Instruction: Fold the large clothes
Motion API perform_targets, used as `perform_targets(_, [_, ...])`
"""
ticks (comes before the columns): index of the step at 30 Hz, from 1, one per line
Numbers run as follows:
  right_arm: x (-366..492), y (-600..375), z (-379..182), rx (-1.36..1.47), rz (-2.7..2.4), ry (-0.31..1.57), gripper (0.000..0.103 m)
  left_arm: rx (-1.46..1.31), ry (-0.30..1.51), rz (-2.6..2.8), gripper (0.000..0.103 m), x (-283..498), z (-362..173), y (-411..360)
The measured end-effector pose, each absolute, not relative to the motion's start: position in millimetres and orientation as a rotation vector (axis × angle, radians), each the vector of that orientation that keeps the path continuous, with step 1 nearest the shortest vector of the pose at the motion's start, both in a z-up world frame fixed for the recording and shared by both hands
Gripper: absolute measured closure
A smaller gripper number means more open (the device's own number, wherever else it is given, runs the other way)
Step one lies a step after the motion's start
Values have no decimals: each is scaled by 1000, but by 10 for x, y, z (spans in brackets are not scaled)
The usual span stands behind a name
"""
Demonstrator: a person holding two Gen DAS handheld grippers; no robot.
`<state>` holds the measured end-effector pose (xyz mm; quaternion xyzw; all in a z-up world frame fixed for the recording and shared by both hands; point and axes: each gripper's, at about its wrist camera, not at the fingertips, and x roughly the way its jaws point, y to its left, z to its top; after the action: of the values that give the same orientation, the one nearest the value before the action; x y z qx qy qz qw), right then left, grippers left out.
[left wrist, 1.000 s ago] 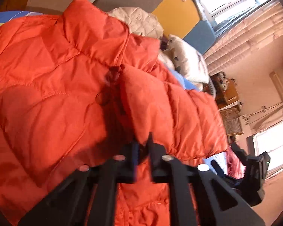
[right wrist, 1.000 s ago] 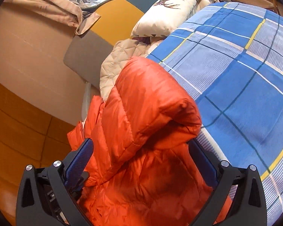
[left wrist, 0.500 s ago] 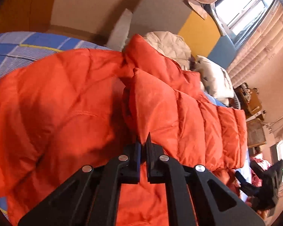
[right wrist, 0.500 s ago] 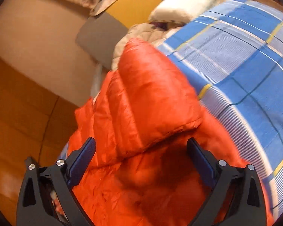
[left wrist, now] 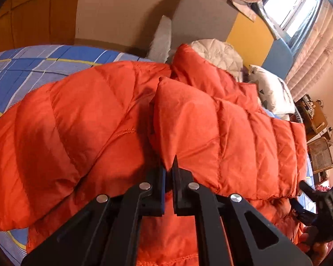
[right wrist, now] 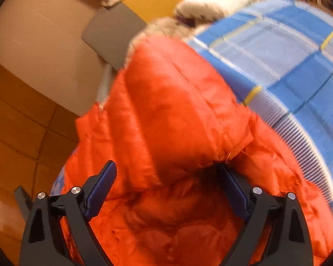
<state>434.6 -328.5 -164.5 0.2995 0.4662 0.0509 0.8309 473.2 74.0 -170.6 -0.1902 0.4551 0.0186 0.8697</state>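
An orange puffer jacket [left wrist: 88,122] lies spread on a bed with a blue plaid sheet [left wrist: 33,66]. One quilted flap [left wrist: 233,137] is folded over the jacket's body. My left gripper [left wrist: 169,173] is shut on the near corner of that flap. My right gripper [left wrist: 302,199] shows at the lower right edge, at the flap's other end. In the right wrist view the right gripper [right wrist: 166,165] stands wide, its jaws closing, and the jacket's [right wrist: 177,110] folded hem lies between the fingers. The pads do not press on it.
A beige quilted garment [left wrist: 217,53] and a white pillow [left wrist: 273,93] lie at the head of the bed. Behind them stand a padded grey, yellow and blue headboard [left wrist: 202,17] and a window [left wrist: 293,6]. Wooden floor [right wrist: 15,133] runs beside the bed, and shelves [left wrist: 315,119] stand at the right.
My left gripper, still shut, has carried the flap's corner across the jacket, and more blue sheet shows on the left. The right gripper has dropped closer to the hem and its jaws have narrowed a little.
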Motion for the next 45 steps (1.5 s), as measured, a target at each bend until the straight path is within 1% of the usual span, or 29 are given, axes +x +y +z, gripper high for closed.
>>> perform_targets(1, [4357, -3257, -1655, 614, 101, 991, 13, -403, 963, 57, 97, 4729, -1732, 759])
perform_targets(3, [4375, -3177, -1640, 552, 82, 1002, 13, -398, 964, 87, 84, 4664, -1752, 798])
perform_targets(5, [4356, -3155, -1613, 544, 84, 1006, 13, -396, 960, 96, 81, 4623, -1747, 813])
perform_targets(6, [4326, -3146, -1581, 541, 90, 1004, 13, -388, 949, 110, 70, 4583, -1720, 830])
perform_targets(7, [4293, -3139, -1552, 534, 89, 1001, 13, -387, 942, 118, 65, 4551, -1705, 847])
perform_targets(8, [4251, -3136, -1528, 530, 89, 999, 13, -396, 937, 117, 51, 4511, -1691, 865])
perform_targets(9, [4195, -3131, -1492, 532, 96, 994, 13, -422, 922, 117, 41, 4437, -1648, 909])
perform_targets(10, [4155, -3115, -1470, 529, 101, 989, 13, -432, 906, 120, 40, 4379, -1612, 929])
perform_targets(15, [3928, -2952, -1406, 481, 126, 987, 13, -461, 870, 151, 40, 3972, -1525, 1091])
perform_targets(23, [3534, -2507, -1350, 388, 187, 972, 13, -635, 794, 229, 40, 3046, -1560, 1619])
perform_targets(33, [3122, -2015, -1363, 290, 281, 974, 13, -908, 676, 496, 41, 1759, -1872, 2612])
perform_targets(35, [3069, -1950, -1373, 270, 290, 976, 12, -986, 646, 534, 41, 1562, -1955, 2830])
perform_targets(41, [2958, -1845, -1389, 226, 302, 984, 12, -1166, 565, 631, 42, 1281, -2188, 3374])
perform_targets(43, [2943, -1831, -1400, 219, 299, 989, 12, -1210, 555, 655, 47, 1269, -2276, 3503])
perform_targets(44, [2939, -1831, -1405, 219, 298, 991, 12, -1229, 541, 648, 53, 1276, -2312, 3567])
perform_targets(45, [2938, -1833, -1408, 218, 296, 992, 12, -1229, 539, 652, 62, 1303, -2324, 3604])
